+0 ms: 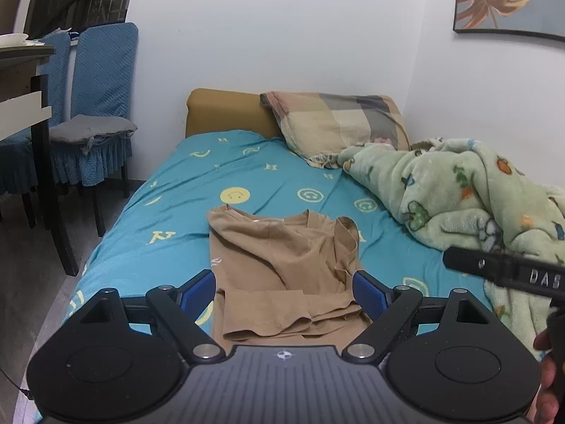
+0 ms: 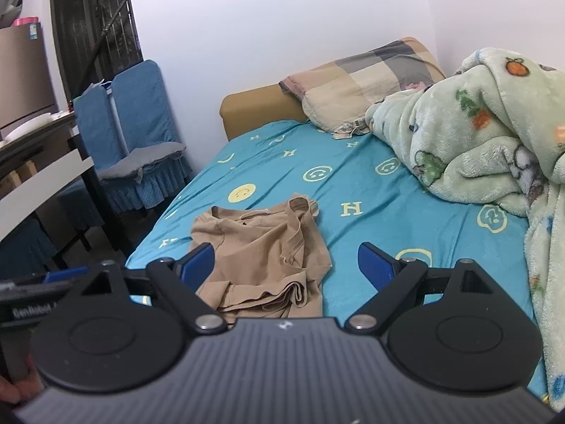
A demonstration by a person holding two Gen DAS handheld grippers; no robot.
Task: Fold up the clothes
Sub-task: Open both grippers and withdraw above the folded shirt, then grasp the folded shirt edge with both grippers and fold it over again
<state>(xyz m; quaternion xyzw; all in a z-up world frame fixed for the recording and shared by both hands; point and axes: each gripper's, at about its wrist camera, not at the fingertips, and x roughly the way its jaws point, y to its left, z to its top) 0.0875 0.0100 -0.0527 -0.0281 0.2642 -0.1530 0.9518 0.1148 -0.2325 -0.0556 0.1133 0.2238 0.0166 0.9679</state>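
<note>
The bed (image 1: 169, 190) fills the middle of the room. On it, near its foot, lies the folded shirt (image 1: 279, 265). Beyond the shirt, at the bed's head, a pillow (image 1: 339, 123) leans on the headboard (image 1: 226, 113). A heaped blanket (image 1: 469, 198) lies on the bed's right side. Left of the bed stand two chairs (image 1: 102, 106), a table (image 1: 24, 81) before them.

Home bedroom, bed w/ smiley-print sheet (image 1: 169, 176), plaid pillow (image 1: 339, 123), fleece blanket (image 2: 476, 141), covered chairs (image 1: 102, 81)
</note>
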